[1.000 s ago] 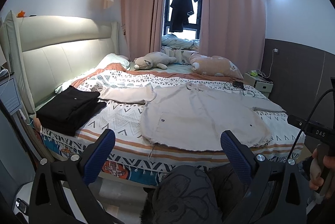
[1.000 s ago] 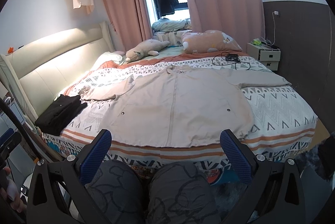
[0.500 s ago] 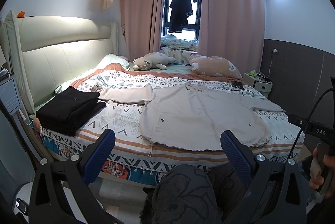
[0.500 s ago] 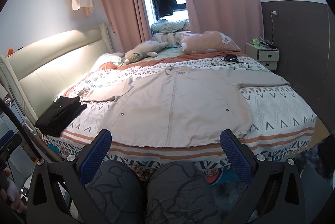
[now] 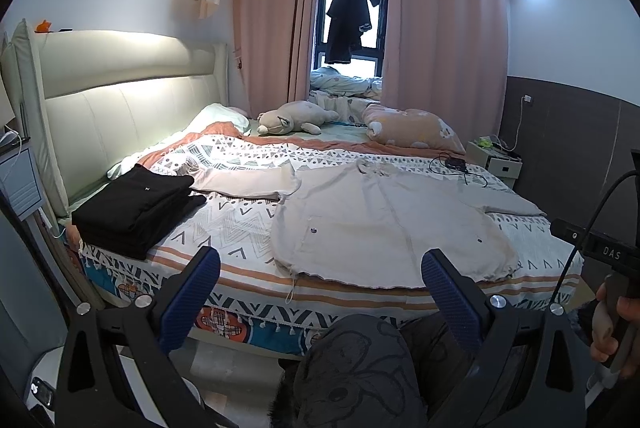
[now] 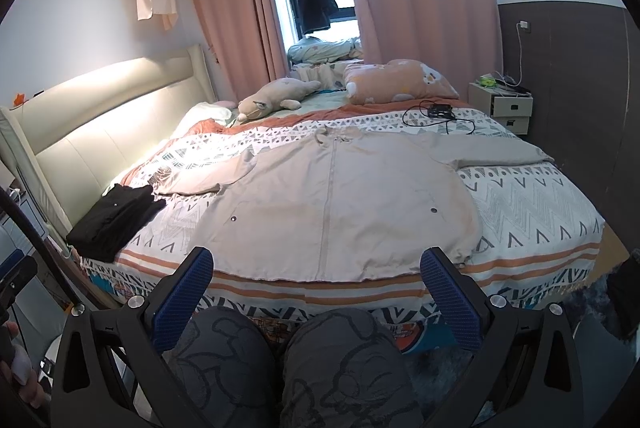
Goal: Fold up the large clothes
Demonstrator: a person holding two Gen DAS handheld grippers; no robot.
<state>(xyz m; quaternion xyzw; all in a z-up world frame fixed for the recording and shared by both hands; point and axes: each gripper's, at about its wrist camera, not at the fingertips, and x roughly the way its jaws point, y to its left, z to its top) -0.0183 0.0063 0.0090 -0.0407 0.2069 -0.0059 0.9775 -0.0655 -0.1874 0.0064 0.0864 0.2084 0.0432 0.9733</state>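
- Left wrist view: my left gripper (image 5: pixel 320 280) has jaws wide apart, empty.
- My right gripper (image 6: pixel 318 278) likewise.
- Beige jacket (image 6: pixel 340 204) lies flat along the bed's (image 6: pixel 532 212) near edge.

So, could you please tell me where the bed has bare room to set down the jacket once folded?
Two bare quilt patches show: one between the black folded stack and the beige jacket body, below its spread sleeve, and a larger one right of the jacket's hem, below its other sleeve. The far side is crowded: plush toy, pillow, cabled device.
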